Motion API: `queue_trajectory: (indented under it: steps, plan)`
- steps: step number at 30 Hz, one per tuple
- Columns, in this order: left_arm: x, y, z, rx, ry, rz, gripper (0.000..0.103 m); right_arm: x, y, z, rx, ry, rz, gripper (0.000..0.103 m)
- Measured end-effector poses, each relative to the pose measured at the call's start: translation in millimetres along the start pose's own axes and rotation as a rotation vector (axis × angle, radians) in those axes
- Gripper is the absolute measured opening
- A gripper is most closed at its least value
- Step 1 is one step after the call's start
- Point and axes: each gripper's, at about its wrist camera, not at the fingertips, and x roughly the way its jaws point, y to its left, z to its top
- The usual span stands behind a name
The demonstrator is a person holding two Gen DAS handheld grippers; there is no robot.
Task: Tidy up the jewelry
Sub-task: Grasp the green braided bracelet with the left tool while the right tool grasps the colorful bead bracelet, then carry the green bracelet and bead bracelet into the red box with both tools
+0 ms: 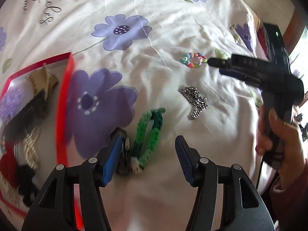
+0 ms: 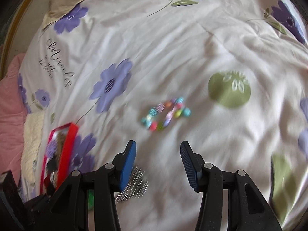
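My left gripper [image 1: 148,161] is open over a green braided bracelet [image 1: 148,134] and a dark metal trinket [image 1: 121,150] beside its left finger. A silver chain [image 1: 196,102] lies further right, a colourful bead bracelet [image 1: 193,59] beyond it. A red-edged jewelry box [image 1: 65,104] at left holds several pieces. My right gripper [image 2: 157,163] is open and empty, with the bead bracelet [image 2: 166,113] ahead of it, the silver chain [image 2: 134,184] by its left finger, and the red box [image 2: 65,150] at left. In the left wrist view the right gripper [image 1: 217,63] nears the bead bracelet.
Everything lies on a wrinkled white bedsheet [image 1: 173,28] with purple flowers. A pink pillow [image 2: 11,96] and a cream towel [image 2: 32,138] lie at the left bed edge. A hand [image 1: 275,134] holds the right gripper's handle.
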Motion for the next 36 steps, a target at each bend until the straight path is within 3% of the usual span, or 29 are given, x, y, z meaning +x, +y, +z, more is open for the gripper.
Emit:
queue_trajectory:
  steps: [7, 9, 10, 11, 12, 13, 15, 16, 21, 22, 30, 36]
  plan:
    - [28, -5, 14, 0.032, 0.032, 0.032, 0.055, 34, -8, 28, -0.071, 0.013, -0.107, 0.050]
    - [35, -6, 14, 0.035, 0.046, 0.035, 0.048, 45, -8, 29, -0.087, 0.033, -0.125, 0.049]
    - [38, -7, 14, 0.041, 0.049, 0.035, 0.039, 47, -6, 28, -0.102, 0.036, -0.139, 0.047]
    - [40, -7, 13, 0.041, 0.061, 0.024, 0.026, 48, -3, 26, -0.120, 0.031, -0.156, 0.045]
    - [43, -7, 12, 0.036, 0.072, 0.009, 0.024, 48, 1, 24, -0.145, 0.030, -0.173, 0.040]
    - [43, -6, 12, 0.032, 0.069, 0.007, 0.022, 49, 3, 23, -0.159, 0.032, -0.181, 0.026]
    - [40, -5, 12, 0.029, 0.061, 0.001, 0.020, 48, 5, 21, -0.170, 0.032, -0.183, 0.017]
    - [37, -4, 12, 0.024, 0.053, -0.006, 0.019, 46, 5, 21, -0.169, 0.031, -0.179, 0.012]
    - [13, 0, 11, -0.009, 0.000, -0.036, 0.019, 29, 5, 17, -0.125, 0.014, -0.084, 0.012]
    - [9, 1, 10, -0.018, -0.008, -0.043, 0.019, 22, 5, 15, -0.106, 0.007, -0.058, 0.008]
    - [-30, 15, -5, -0.117, -0.076, -0.101, 0.019, -17, 10, -7, -0.042, -0.023, 0.084, 0.009]
    - [-51, 21, -18, -0.166, -0.113, -0.122, 0.019, -40, 15, -20, -0.046, -0.035, 0.131, 0.009]
